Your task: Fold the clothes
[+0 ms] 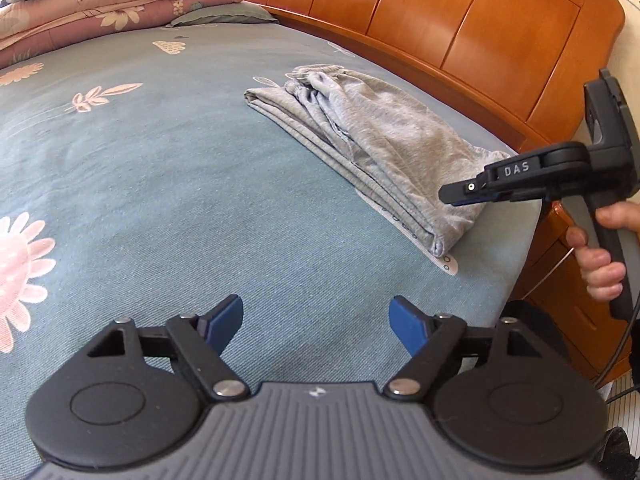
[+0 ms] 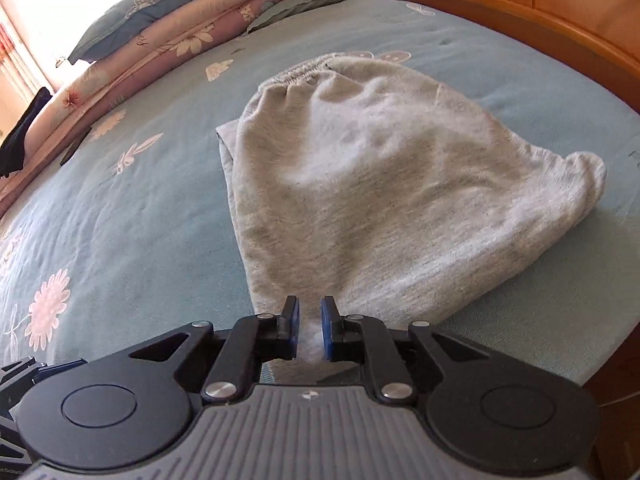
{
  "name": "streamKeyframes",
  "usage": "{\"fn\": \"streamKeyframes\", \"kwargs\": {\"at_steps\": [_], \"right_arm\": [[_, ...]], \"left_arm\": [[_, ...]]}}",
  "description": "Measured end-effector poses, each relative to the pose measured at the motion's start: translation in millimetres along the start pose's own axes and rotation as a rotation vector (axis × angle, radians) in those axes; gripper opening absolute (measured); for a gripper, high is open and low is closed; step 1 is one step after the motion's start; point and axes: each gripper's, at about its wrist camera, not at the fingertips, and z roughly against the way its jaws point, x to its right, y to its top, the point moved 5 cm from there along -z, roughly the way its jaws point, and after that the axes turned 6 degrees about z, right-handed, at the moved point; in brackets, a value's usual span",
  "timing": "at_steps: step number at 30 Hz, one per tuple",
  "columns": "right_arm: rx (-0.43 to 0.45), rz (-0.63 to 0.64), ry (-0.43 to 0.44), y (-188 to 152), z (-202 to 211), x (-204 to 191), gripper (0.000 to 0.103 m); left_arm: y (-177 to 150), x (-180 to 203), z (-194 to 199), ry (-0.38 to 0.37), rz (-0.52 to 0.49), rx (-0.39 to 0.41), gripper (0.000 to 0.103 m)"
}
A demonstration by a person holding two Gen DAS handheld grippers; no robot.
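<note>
Currently we see the left gripper [image 1: 316, 322] spread wide over bare bed [image 1: 168, 184] — nothing between its pads. Folded grey trousers [image 2: 372, 184] lie ahead of the right gripper [image 2: 310, 330], whose jaws stand nearly together — near fabric edge between them, grip unclear.

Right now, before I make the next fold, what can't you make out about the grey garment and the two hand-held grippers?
- Grey garment: its near hem, right wrist view, hidden behind the right hand-held gripper; whether cloth is pinched is unclear.
- Garment's underside layers, both views: covered by the top fold.
- Left hand-held gripper: open over bare bedsheet.
- Person's hand: cut off by the left wrist view's right edge.
</note>
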Motion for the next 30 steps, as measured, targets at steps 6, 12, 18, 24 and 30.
{"fn": "streamKeyframes", "kwargs": {"at_steps": [6, 12, 18, 24, 30], "right_arm": [[-0.097, 0.052, -0.061, -10, -23, -20, 0.018], [0.073, 0.122, -0.068, 55, -9, -42, 0.018], [0.068, 0.099, -0.055, 99, -71, -49, 0.018], [0.010, 0.157, -0.022, 90, -96, -64, 0.026], [0.141, 0.117, 0.032, 129, -54, -45, 0.025]], "left_arm": [[-2, -13, 10, -0.021, 0.035, 0.038, 0.080], [-4, -23, 18, -0.034, 0.069, 0.076, 0.085], [-8, -29, 17, -0.029, 0.071, 0.072, 0.085], [-7, -37, 11, 0.006, 0.085, 0.048, 0.085], [-3, -32, -2, 0.020, 0.076, 0.027, 0.085]]}}
